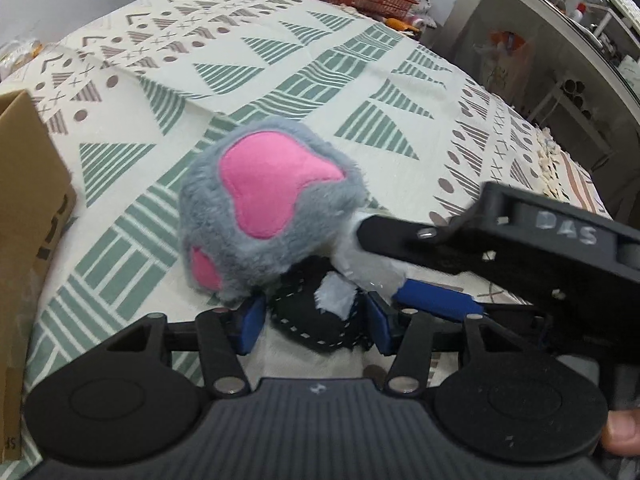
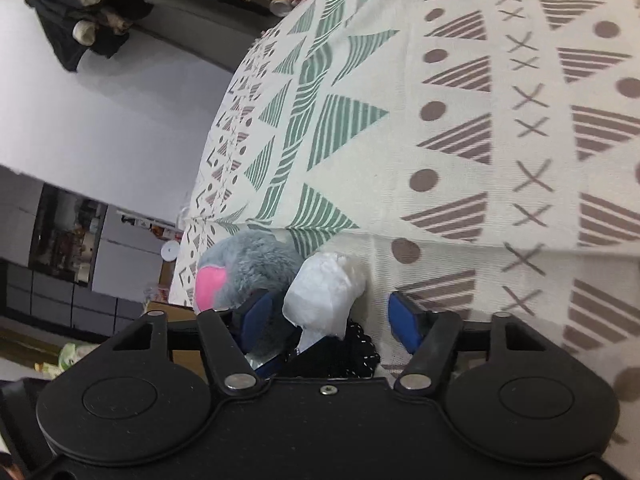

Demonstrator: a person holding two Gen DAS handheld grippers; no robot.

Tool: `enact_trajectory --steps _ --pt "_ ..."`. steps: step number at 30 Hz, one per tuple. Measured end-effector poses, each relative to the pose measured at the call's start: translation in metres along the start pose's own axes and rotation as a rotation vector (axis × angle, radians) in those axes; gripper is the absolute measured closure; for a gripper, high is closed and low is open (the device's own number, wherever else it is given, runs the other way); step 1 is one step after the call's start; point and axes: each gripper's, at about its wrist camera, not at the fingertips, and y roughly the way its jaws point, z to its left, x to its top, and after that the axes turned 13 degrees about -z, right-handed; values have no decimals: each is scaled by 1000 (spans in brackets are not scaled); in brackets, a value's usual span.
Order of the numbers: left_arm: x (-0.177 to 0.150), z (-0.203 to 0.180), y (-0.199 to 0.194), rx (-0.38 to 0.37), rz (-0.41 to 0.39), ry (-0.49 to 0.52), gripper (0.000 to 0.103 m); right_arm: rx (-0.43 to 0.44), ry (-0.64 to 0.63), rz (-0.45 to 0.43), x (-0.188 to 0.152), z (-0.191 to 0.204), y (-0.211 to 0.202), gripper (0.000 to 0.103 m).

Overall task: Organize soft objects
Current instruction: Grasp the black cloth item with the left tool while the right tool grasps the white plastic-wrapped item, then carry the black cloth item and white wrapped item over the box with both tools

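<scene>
Resting on the patterned tablecloth [image 1: 360,60], the fluffy grey plush paw with pink pads [image 1: 264,208] looks light and squashy. The left gripper [image 1: 316,322] pinches its black stitched cuff [image 1: 316,320], a firm hold; the right gripper [image 2: 332,316] is spread around its white end [image 2: 324,292].

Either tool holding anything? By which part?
Left tool grips the plush toy by its black stitched part. Right tool straddles the white part; grip unclear.
</scene>
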Motion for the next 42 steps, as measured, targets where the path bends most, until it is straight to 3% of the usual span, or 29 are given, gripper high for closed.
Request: enact_trajectory --steps 2,6,8,22,32,42 --pt "-2 -1 0 -7 -6 3 52 -8 -9 18 -2 1 2 70" --pt "-3 1 -4 -26 -25 -15 72 -14 -9 18 -4 -1 -4 70" --pt "-1 4 -8 -34 -29 -43 77 -26 -15 3 -4 -1 -10 70" --pt "9 3 -56 -40 -106 -49 78 -67 -52 -94 -10 14 -50 70" --pt "15 18 -93 -27 -126 -67 78 -113 -148 -174 -21 48 -82 70" --pt "30 34 -127 -55 -180 -87 78 -98 -216 -235 -29 87 -106 70"
